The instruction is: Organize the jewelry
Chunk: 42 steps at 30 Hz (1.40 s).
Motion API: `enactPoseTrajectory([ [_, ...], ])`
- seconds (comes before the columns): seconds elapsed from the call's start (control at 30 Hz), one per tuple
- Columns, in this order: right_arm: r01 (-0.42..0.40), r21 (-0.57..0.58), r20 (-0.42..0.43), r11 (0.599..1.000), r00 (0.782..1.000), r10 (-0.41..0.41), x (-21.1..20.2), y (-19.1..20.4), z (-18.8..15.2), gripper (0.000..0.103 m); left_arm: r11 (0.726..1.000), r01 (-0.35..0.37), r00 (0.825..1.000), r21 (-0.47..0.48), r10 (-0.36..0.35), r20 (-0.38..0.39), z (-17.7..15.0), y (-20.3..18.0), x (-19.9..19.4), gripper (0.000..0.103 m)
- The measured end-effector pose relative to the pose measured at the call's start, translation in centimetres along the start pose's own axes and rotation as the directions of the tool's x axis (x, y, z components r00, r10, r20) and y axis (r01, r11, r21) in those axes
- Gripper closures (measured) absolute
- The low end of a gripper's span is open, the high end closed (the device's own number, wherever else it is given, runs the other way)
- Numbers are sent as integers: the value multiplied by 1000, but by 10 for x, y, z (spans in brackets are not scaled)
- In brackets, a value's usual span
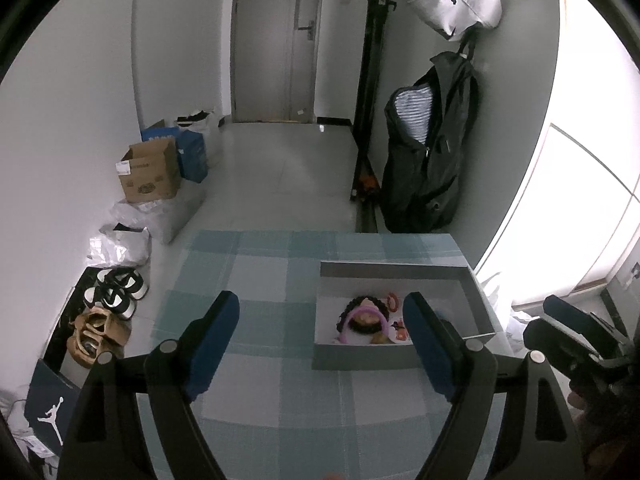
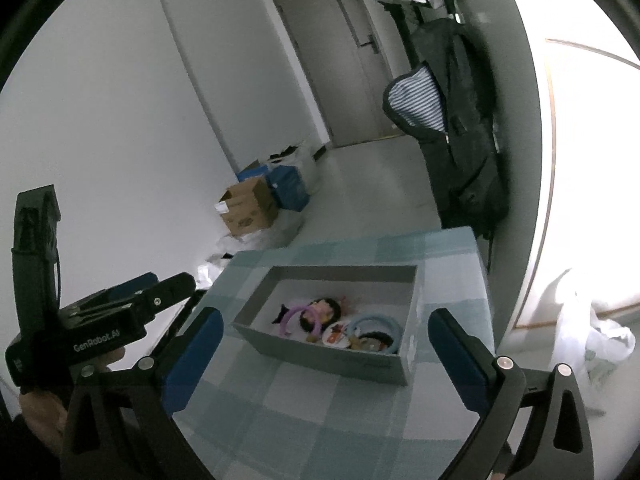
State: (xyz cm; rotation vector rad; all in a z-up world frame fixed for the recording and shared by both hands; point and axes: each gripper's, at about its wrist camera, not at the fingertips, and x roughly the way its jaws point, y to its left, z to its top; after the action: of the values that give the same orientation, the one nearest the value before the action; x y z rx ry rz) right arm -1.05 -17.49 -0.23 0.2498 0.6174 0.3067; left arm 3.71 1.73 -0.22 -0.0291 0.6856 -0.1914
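- A table (image 1: 280, 392) covered in a blue-green checked cloth fills the lower part of both wrist views; nothing lies loose on the cloth that shows.
- A grey open-topped box (image 2: 320, 356) stands on the cloth toward the table's far right side, well apart from both tools.
- The left gripper (image 1: 320, 340) hangs above the bare cloth just left of the box, jaws spread wide, holding nothing.
- The right gripper (image 2: 324, 348) faces the box from higher up, its jaws also spread wide and empty.
- Inside the box the jewelry is gathered in one loose heap at the near end: a light blue ring (image 2: 374, 326), a lilac hoop (image 2: 300, 316) lying over dark pieces (image 2: 328, 306), and small orange and red items (image 2: 338, 334) between them. Individual pieces are too small to name.
- Judgement: collecting looks finished, since every piece in view already sits in the box and neither tool carries anything. What may remain is separating the heap or neatening it, if that is wanted.
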Motion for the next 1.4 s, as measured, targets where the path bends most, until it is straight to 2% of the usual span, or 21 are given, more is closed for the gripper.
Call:
enactPoseTrajectory([
  [0.37,-1,3,0,1000,1000,1,-1,1,1,0,1000,6,1000,2,-6,-22,-1,-1,2,22],
  [1.4,-4,-4,8,1000,1000,4,-4,3,4,0,1000,17,1000,-12,-17,-1,1,-1,0,22],
])
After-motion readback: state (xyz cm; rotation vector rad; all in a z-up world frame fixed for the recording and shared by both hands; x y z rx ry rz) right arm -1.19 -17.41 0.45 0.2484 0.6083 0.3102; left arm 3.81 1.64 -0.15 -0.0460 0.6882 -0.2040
